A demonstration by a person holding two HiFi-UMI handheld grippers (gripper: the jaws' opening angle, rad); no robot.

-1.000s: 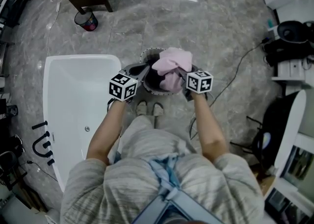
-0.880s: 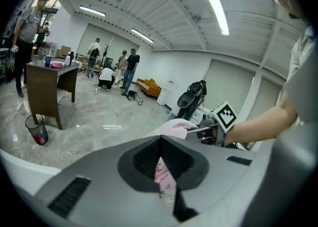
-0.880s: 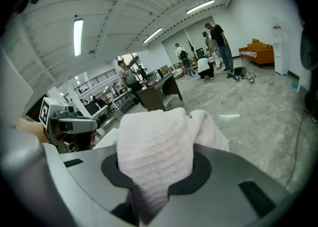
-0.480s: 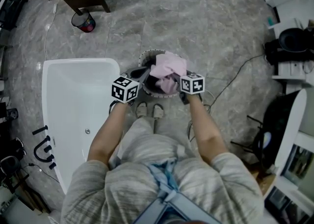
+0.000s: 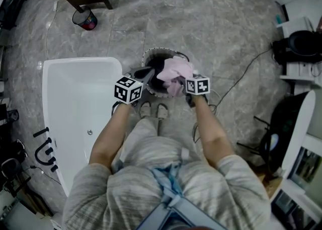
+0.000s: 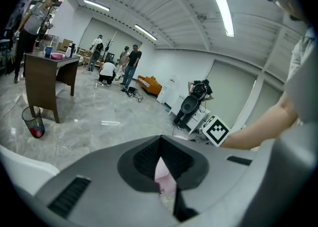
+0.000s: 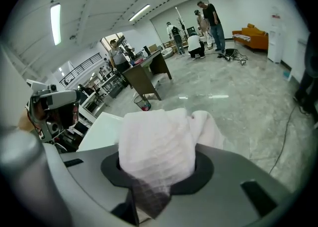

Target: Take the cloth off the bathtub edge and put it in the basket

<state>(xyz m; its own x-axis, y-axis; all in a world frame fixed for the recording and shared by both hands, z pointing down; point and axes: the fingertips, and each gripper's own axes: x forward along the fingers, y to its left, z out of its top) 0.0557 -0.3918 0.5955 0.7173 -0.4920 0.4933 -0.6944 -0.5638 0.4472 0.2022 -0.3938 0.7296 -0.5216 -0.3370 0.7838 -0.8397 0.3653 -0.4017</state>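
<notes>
Lower than a second ago: right gripper [image 5: 183, 87] and its pink cloth [image 5: 174, 69], now down at the right rim of the basket [image 5: 150, 53], which stands on the floor just beside the bathtub [image 5: 75, 98] corner. Clamps the cloth mid-wad between the right jaws, fabric bulging over both pads, likely so nothing spills outside on the way in. Lies bunched, long axis running from the jaws forward across the basket's mouth, loose end pointing away from the person. Keeps the left gripper [image 5: 146, 74] at the basket's left rim, jaws closed tip to tip, only a pink sliver showing through their gap. Probably guides the descent.
</notes>
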